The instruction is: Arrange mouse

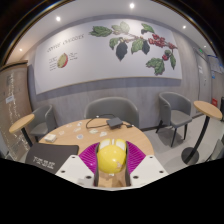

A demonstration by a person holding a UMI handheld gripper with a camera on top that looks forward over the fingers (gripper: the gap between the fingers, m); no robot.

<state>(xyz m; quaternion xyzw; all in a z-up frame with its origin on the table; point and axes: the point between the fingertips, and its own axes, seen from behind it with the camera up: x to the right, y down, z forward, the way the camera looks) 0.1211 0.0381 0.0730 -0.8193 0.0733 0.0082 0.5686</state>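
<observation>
Room: a lounge with a white wall bearing a large leaf-and-berry mural (135, 42); ceiling spotlights above.
Surface: a round wooden table (75, 133), taken here as the landmark.
Gripper: gripper (111, 165) at the near edge of the table, fingers (92, 158) with magenta pads set close about a yellow, rounded thing.
Held thing: the yellow object (111, 154) sits between the pads and appears clamped by both; judged to be the mouse of the task, though its shape is not plain.
Key relation: the mouse lies directly between the fingers, over the near rim of the table; its long axis cannot be told.
On the table: a dark pad (52, 155) at the near left, a small dark item with a cable (116, 122) at the far side, a pale item (50, 136) at the left.
Around the table: grey chairs (176, 110), three counted, behind it; side tables (210, 108), one each side.
Count: one gripper, one mouse, one pad.
Next move, as judged: carry the mouse leftward to the pad.
</observation>
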